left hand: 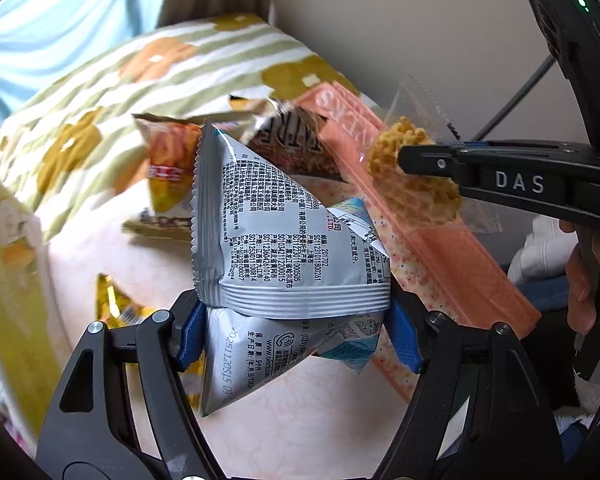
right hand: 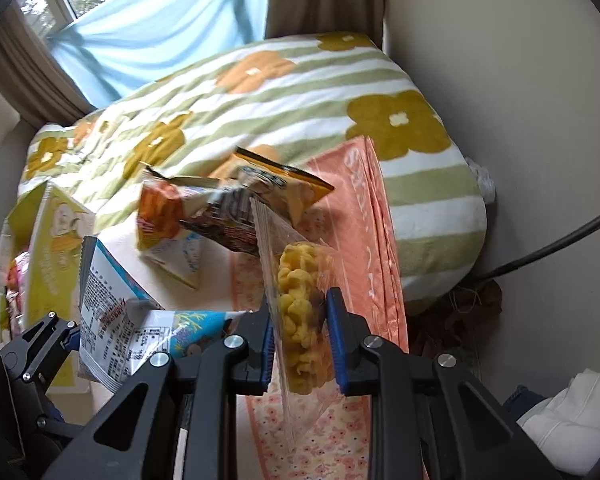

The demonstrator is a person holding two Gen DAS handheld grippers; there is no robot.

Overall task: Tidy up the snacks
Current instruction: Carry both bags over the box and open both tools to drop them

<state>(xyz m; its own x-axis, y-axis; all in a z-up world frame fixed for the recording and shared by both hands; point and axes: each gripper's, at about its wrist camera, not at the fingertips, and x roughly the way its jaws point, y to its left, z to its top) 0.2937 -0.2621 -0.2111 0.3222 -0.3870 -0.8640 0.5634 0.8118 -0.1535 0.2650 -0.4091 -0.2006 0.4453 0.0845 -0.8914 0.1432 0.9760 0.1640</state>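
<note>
So both grippers are holding packets above the table: the left gripper (left hand: 300, 332) is pinching the light, crinkly silver snack bag (left hand: 288, 240) near its seam, while the right gripper (right hand: 300, 336) is squeezing the brittle-looking yellow puffed snack (right hand: 300, 312) through slippery clear wrap, probably safer by the edge.

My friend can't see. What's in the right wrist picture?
The right gripper squeezes a clear packet of yellow snack between its blue fingers. Behind it, more snack bags lie by a flowery striped blanket.

Snack packets (right hand: 228, 208) before blanket (right hand: 300, 88)
</note>
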